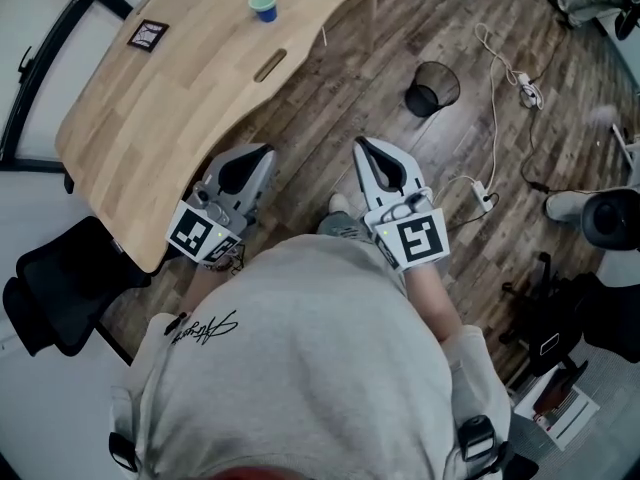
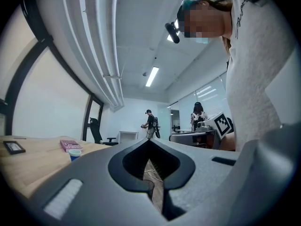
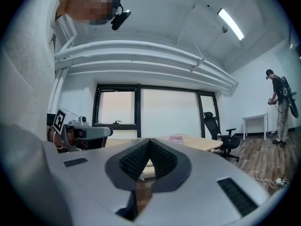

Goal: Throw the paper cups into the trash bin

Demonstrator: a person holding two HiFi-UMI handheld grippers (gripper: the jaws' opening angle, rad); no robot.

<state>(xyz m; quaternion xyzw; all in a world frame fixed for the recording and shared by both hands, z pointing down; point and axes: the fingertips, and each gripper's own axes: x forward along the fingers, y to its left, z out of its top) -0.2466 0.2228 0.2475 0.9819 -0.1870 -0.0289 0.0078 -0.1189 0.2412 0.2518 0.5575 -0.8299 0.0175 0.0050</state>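
A blue-green paper cup (image 1: 263, 6) stands upright on the far part of the wooden table (image 1: 180, 88); the left gripper view shows the cup (image 2: 74, 154) small and far off. A black mesh trash bin (image 1: 432, 88) stands on the floor ahead and to the right. My left gripper (image 1: 267, 151) is held low by the table's near edge, its jaws shut on nothing. My right gripper (image 1: 360, 144) is held beside it over the floor, also shut and empty. In their own views the left gripper (image 2: 149, 140) and the right gripper (image 3: 149, 140) both show tips closed together.
A pink box (image 2: 70, 145) and a small black-framed card (image 1: 148, 35) lie on the table. White cables and a power strip (image 1: 528, 90) trail across the wood floor. Black chairs (image 1: 60, 283) stand at the left and right. People (image 2: 150, 125) stand far across the room.
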